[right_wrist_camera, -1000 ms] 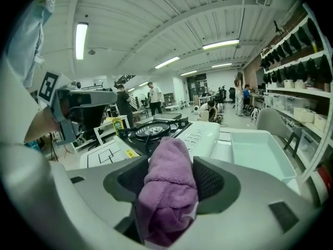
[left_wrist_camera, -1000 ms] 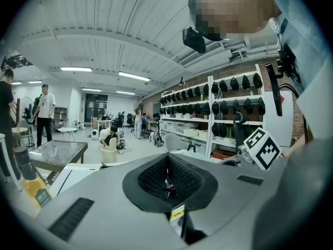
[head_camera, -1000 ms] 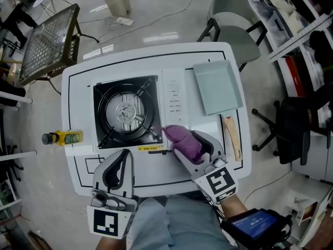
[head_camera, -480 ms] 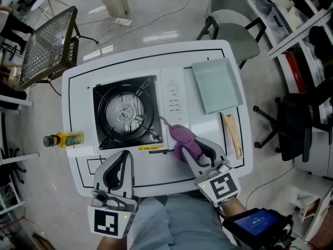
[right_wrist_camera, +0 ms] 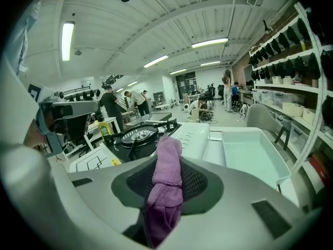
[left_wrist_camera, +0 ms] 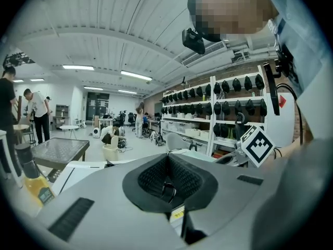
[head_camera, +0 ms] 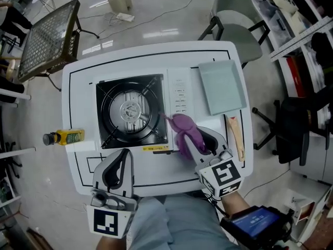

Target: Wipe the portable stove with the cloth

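Note:
The portable stove point(head_camera: 132, 111) sits in the middle of the white table point(head_camera: 78, 87), its black burner on the left and white control panel point(head_camera: 179, 95) on the right. A purple cloth point(head_camera: 183, 132) lies bunched over the panel's near corner. My right gripper point(head_camera: 195, 139) holds it, jaws still closing, pads pressing the cloth. In the right gripper view the cloth point(right_wrist_camera: 167, 155) sticks out between the jaws of the right gripper point(right_wrist_camera: 167, 184) toward the stove point(right_wrist_camera: 138, 135). My left gripper point(head_camera: 124, 152) rests shut and empty at the table's front edge, seen again as the left gripper point(left_wrist_camera: 167, 184).
A pale green tray point(head_camera: 222, 87) lies right of the stove, and a wooden-handled tool point(head_camera: 235, 137) lies near the table's right edge. A yellow bottle point(head_camera: 65, 137) stands left of the table. A chair point(head_camera: 234, 30) and a wire crate point(head_camera: 47, 35) stand beyond.
The right jaws have closed in on the purple cloth, bunching it narrower, and the gripper has shifted slightly right along the stove's front. The left gripper has stayed put.

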### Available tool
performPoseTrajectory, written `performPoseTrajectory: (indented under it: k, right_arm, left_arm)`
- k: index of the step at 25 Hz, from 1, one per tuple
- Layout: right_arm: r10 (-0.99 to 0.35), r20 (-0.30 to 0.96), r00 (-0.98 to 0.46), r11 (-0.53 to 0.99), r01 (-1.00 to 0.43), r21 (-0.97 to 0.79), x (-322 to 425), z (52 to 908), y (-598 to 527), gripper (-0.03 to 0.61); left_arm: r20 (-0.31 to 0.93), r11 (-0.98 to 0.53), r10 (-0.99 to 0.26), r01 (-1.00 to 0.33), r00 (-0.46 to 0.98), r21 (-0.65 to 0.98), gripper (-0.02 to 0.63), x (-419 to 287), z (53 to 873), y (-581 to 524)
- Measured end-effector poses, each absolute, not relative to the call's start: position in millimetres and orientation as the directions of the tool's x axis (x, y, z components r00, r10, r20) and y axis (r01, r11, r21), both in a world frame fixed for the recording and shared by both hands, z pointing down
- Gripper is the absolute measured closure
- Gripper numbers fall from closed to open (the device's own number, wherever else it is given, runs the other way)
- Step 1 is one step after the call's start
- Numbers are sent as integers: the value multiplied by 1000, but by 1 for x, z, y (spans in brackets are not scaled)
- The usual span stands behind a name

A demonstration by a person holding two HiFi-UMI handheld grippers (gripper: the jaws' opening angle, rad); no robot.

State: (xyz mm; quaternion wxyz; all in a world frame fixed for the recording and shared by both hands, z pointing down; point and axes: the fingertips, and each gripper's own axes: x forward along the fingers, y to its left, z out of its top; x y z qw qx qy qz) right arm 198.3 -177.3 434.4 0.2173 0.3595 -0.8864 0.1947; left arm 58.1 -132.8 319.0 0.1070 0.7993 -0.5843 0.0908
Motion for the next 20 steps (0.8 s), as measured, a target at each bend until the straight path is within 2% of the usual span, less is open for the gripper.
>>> performPoseTrajectory:
  k: [20]
  right_arm:
    - [-553, 593, -585, 630, -759, -162, 179, 438, -244, 443]
  left_arm:
    - [253, -227, -935, -967, 250, 115, 595, 7, 330, -142]
